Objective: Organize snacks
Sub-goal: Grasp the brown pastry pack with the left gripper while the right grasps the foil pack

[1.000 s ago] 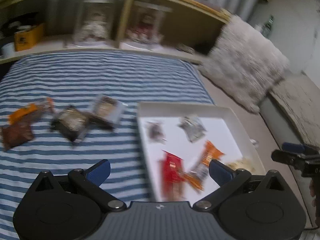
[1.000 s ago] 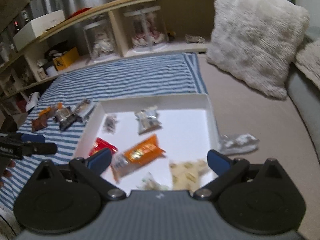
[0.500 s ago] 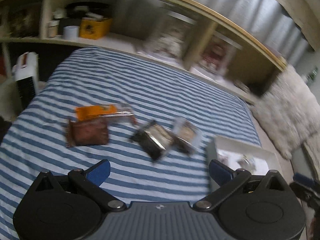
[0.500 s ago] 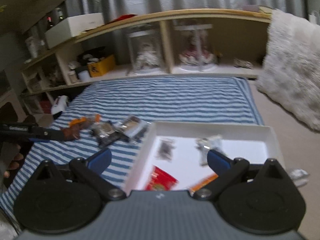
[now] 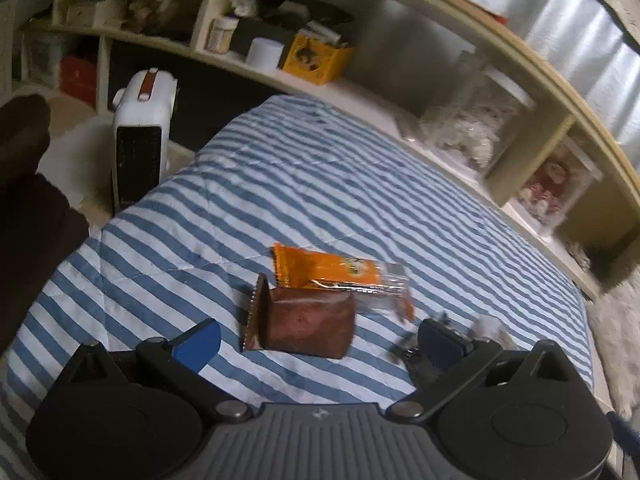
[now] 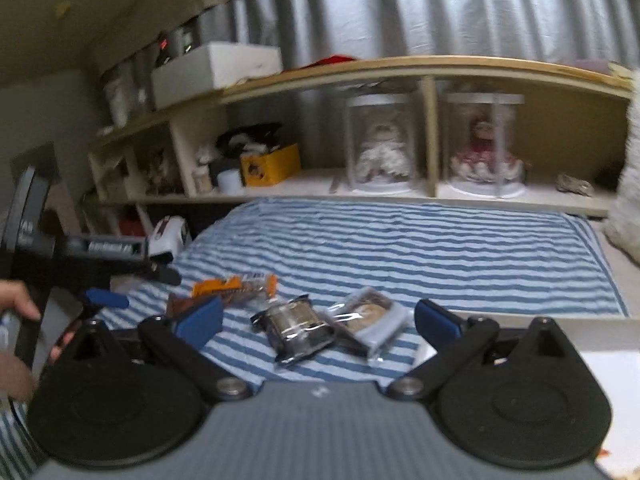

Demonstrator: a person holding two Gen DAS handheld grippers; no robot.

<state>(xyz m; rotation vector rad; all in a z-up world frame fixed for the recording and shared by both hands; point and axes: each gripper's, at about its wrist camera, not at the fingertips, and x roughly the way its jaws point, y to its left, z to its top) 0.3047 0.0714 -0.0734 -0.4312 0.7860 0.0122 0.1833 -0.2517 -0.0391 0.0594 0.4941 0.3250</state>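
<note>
My left gripper is open and empty, with a brown snack packet lying on the striped blanket right between its fingers. An orange packet lies just beyond it. My right gripper is open and empty above a dark packet and a pale grey packet. The orange packet and the brown one show to their left. The left gripper shows at the left edge of the right wrist view. The white tray edge is at the lower right.
The blue-and-white striped blanket covers the bed. A wooden shelf with doll jars and a yellow box runs behind it. A white heater stands off the bed's left corner. A fluffy pillow is at the right.
Both grippers have swung left, away from the tray. The left one has come down close over the brown and orange packets. The right one now faces the dark and grey packets.
</note>
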